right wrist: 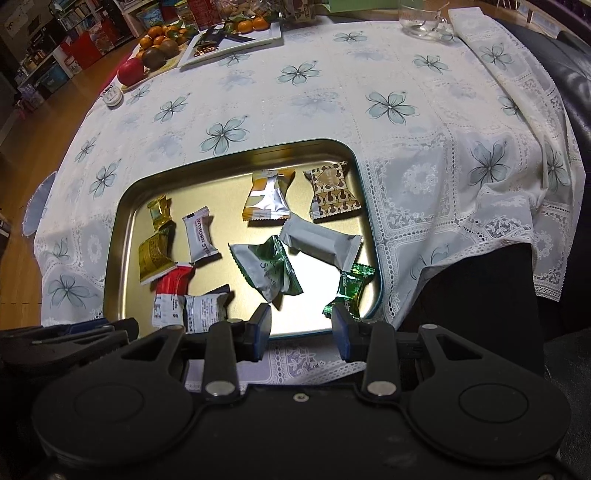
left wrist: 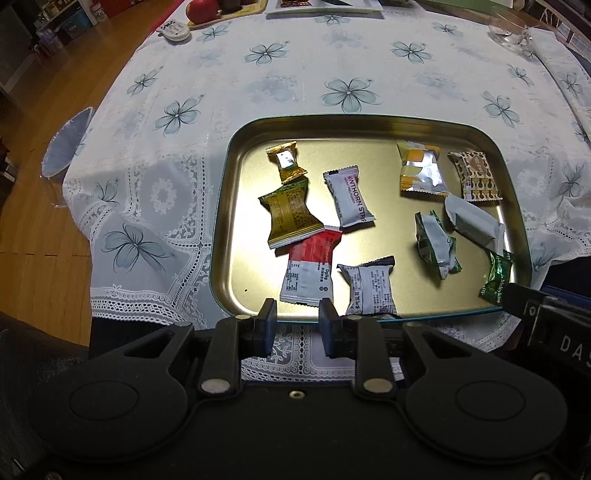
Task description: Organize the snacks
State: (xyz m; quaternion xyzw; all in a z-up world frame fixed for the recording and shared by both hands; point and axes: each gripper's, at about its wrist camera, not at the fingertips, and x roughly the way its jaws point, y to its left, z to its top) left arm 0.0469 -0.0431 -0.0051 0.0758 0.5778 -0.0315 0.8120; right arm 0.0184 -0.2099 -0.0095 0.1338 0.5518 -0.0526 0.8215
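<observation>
Both tools sit at the near edge of the tray, and I have nothing in either one. On my left tool (left wrist: 297, 314) the jaws stand partly open with a narrow gap, tips over the tray's near rim, just short of the red and white packet (left wrist: 308, 269). My right tool (right wrist: 303, 325) is spread wider, also empty; its right finger is just beside the dark green candy (right wrist: 351, 291), though I cannot tell whether they touch.

All the snacks lie loose in the gold tray (left wrist: 236, 236), a shallow tin with a teal rim. From the left view I see a small gold candy (left wrist: 286, 162) at the far left, a gold and green packet (left wrist: 290, 218) below it overlapping the red and white one, a white hawthorn strip packet (left wrist: 349, 199) in the middle, and a grey printed packet (left wrist: 369, 288) near the front. To the right lie an orange and silver packet (left wrist: 421, 171), a brown patterned packet (left wrist: 474, 177), a plain white bar (left wrist: 472, 221) and a crumpled green and white wrapper (left wrist: 436, 243).

The tray rests on a surface covered by a white floral tablecloth (right wrist: 332, 107). Far back stand a fruit plate (right wrist: 162, 48) and a glass cup (right wrist: 421, 18).
</observation>
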